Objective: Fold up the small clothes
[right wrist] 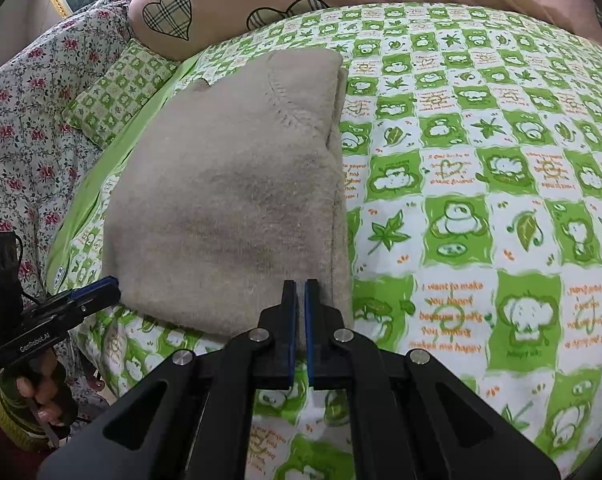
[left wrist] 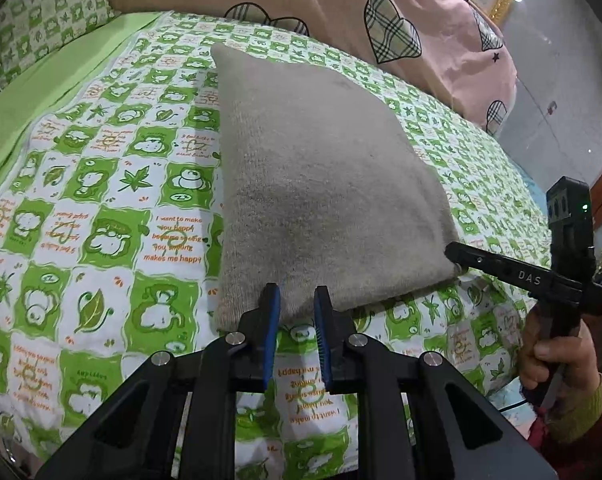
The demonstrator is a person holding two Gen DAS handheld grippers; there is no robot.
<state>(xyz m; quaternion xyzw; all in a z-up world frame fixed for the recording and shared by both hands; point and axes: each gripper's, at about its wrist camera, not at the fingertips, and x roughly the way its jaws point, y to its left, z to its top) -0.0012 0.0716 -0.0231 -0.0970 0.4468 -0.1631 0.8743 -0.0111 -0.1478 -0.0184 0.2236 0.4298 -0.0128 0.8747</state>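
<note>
folded garment (left wrist: 321,184) flat on bed (left wrist: 101,208); left gripper (left wrist: 297,304) at its near edge, right gripper (right wrist: 301,292) at near-right corner; quilt (left wrist: 301,0) behind
</note>
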